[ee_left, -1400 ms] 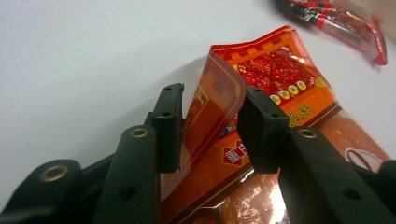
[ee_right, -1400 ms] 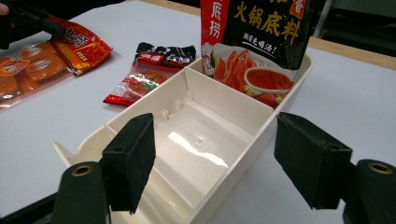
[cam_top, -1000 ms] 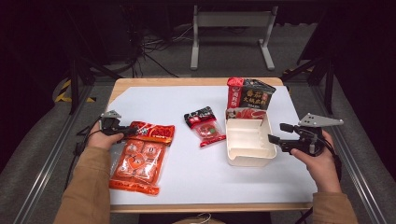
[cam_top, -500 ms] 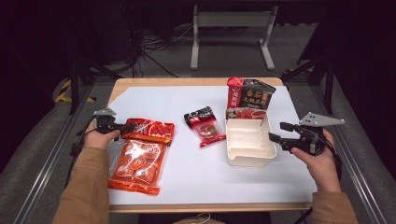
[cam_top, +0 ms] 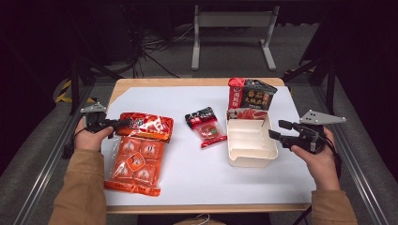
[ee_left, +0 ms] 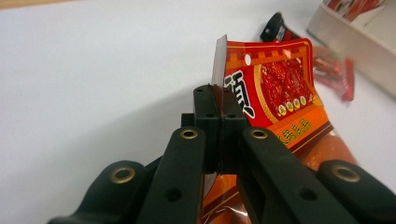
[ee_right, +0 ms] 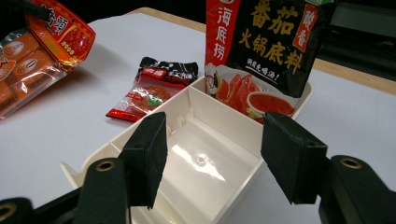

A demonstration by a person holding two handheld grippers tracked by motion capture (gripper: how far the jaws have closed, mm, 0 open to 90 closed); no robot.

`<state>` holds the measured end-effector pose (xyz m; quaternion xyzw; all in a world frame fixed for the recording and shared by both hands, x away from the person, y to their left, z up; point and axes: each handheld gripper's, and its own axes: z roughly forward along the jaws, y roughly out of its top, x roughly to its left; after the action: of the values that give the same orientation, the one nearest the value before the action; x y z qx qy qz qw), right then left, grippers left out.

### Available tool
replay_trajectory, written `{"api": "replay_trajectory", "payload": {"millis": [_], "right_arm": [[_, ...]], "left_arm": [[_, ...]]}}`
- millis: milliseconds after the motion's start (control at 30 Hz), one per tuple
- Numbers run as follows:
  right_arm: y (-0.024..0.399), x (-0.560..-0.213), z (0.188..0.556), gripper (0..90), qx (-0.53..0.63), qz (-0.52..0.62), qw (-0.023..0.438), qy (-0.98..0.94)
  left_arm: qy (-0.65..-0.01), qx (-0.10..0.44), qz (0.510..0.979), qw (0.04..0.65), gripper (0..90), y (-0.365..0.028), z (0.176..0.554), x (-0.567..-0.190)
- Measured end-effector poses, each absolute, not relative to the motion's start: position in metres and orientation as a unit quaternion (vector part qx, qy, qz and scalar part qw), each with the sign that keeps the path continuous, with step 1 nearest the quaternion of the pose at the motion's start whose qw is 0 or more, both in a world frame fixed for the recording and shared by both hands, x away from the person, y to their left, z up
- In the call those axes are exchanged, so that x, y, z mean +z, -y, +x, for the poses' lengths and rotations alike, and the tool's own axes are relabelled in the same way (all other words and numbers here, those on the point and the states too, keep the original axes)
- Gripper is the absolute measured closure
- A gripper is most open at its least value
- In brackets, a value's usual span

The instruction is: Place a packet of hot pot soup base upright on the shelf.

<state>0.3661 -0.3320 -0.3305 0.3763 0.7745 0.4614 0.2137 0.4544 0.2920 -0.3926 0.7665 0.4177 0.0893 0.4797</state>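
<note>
A large orange-red bag of wrapped snacks (cam_top: 138, 157) lies at the table's left. Its top edge is lifted off the surface, and my left gripper (cam_top: 123, 123) is shut on that edge. In the left gripper view the jaws (ee_left: 218, 100) pinch the bag's clear seam, with the printed bag (ee_left: 275, 88) beyond them. My right gripper (cam_top: 277, 130) stands open at the right wall of the white divided tray (cam_top: 248, 159). Its jaws have just been closing. In the right gripper view they (ee_right: 215, 149) straddle the tray's near part (ee_right: 93, 156) without pressing on it.
A red and black sauce pouch (cam_top: 251, 96) (ee_right: 266, 46) stands upright in the tray's far compartment. A small red-black packet (cam_top: 206, 127) (ee_right: 156, 88) lies between the bag and the tray. The white mat ends at a wooden table edge (cam_top: 197, 82).
My left hand has risen a little with the bag's top edge, tilting the bag's upper part up off the table. The right hand has stayed by the tray.
</note>
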Motion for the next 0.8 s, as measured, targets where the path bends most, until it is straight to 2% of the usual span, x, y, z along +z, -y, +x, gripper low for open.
{"api": "replay_trajectory", "payload": {"millis": [367,800], "right_arm": [[0.327,-0.326,0.367,42.5,0.469,0.369,0.216,-0.773],[0.326,-0.321,0.363,43.5,0.471,0.37,0.223,-0.769]], "left_arm": [[-0.404,0.096,0.761,0.499,89.9,-0.294,0.436,-0.363],[-0.345,0.105,0.757,0.544,89.6,-0.282,0.408,-0.321]]}}
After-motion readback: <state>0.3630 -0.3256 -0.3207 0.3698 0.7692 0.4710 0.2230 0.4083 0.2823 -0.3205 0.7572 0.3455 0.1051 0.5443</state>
